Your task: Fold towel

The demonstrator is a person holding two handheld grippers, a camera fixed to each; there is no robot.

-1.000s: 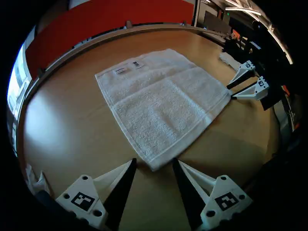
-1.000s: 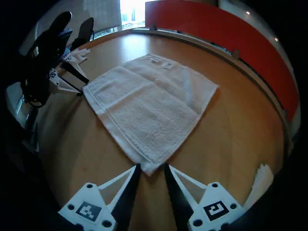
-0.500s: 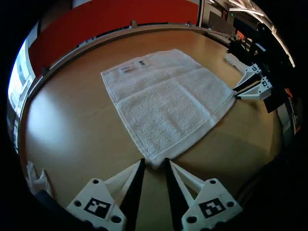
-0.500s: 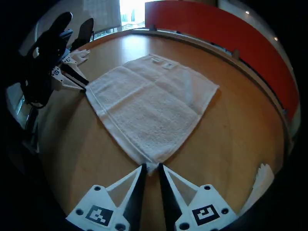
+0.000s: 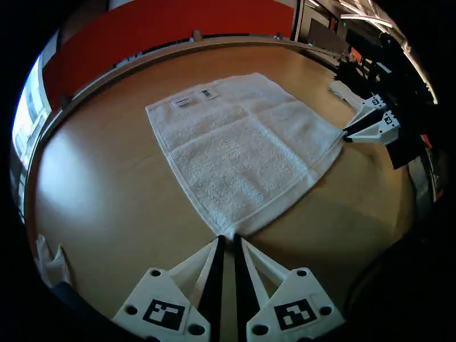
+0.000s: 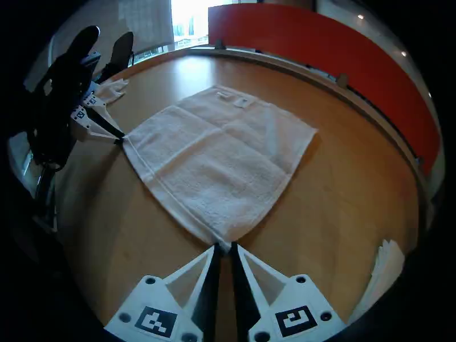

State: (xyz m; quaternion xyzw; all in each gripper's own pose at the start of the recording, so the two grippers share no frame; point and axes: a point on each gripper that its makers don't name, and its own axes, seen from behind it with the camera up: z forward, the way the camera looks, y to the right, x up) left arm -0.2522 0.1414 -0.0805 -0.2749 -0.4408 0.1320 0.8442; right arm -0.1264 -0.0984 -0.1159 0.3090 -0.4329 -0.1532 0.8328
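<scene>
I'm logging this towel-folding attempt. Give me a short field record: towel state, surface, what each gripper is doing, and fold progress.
towel: white towel, spread flat in one layer
labels: two small labels near the far edge
surface: wooden table
left: left gripper shut on a towel corner
right: right gripper shut on the adjacent corner
fold: not yet begun
</scene>
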